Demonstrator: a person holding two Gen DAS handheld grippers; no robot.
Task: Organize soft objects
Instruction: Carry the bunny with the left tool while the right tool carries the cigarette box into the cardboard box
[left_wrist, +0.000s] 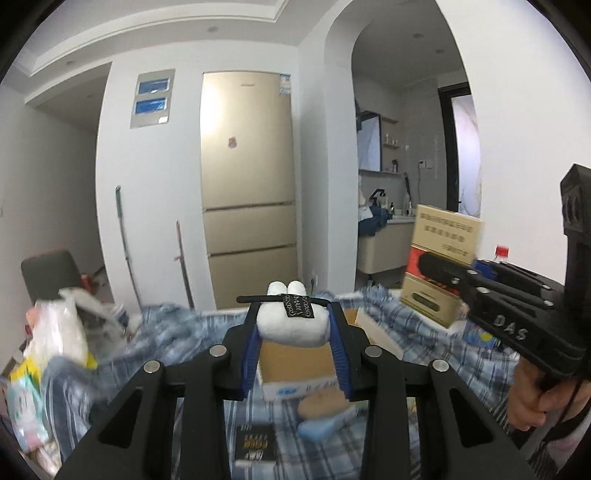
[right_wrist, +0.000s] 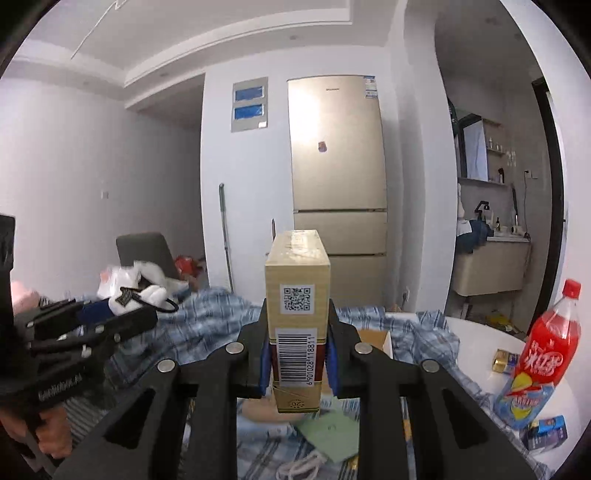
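Left tool (left_wrist: 294, 325): closed on a white plush (left_wrist: 291, 325), its 2 blue pads pressing the toy's sides; a black loop and label cross the toy's top.
Plush, right view: at 9 o'clock, white plush (right_wrist: 147, 293) between the left tool's (right_wrist: 110, 314) fingers, held in the air over the blue plaid cloth (right_wrist: 207, 314).
Right tool (right_wrist: 297, 354): closed on an upright tan carton (right_wrist: 297, 295), barcode and QR code facing the camera.
Carton, left view: at 3 o'clock, carton (left_wrist: 443, 251) in the right tool (left_wrist: 448, 275), well apart from the plush.
Below the plush: open cardboard box (left_wrist: 295, 365) on the plaid cloth (left_wrist: 424, 325).
Bench (right_wrist: 476, 339): white, at 4 o'clock in the right view; carries a red bottle (right_wrist: 550, 339) and small packets.
Background: gold fridge (left_wrist: 249, 184) at 12 o'clock.
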